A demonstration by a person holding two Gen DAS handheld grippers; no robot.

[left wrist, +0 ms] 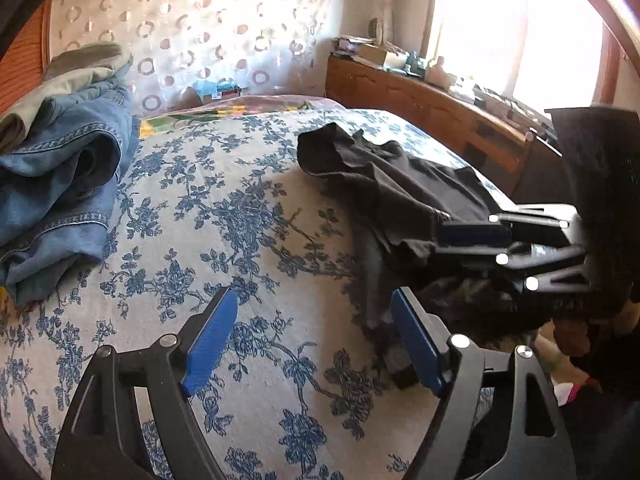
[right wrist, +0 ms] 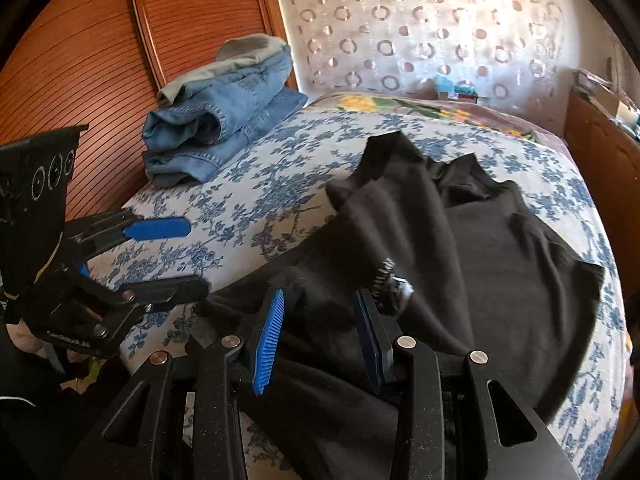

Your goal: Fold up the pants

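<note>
Black pants (right wrist: 480,248) lie crumpled on the floral bedspread (right wrist: 240,208), spread toward the near right edge of the bed; they also show in the left wrist view (left wrist: 384,184). My right gripper (right wrist: 318,336) is open just above the near part of the black cloth, with cloth between its blue pads. My left gripper (left wrist: 314,344) is open and empty above the bare bedspread (left wrist: 224,216), to the left of the pants. Each gripper shows in the other's view: the right gripper (left wrist: 472,246), the left gripper (right wrist: 192,256).
A stack of folded blue jeans (right wrist: 224,120) with a grey garment on top sits at the far left of the bed, also in the left wrist view (left wrist: 60,168). A wooden wardrobe (right wrist: 100,52) stands left. A cluttered wooden shelf (left wrist: 420,96) runs along the right under the window.
</note>
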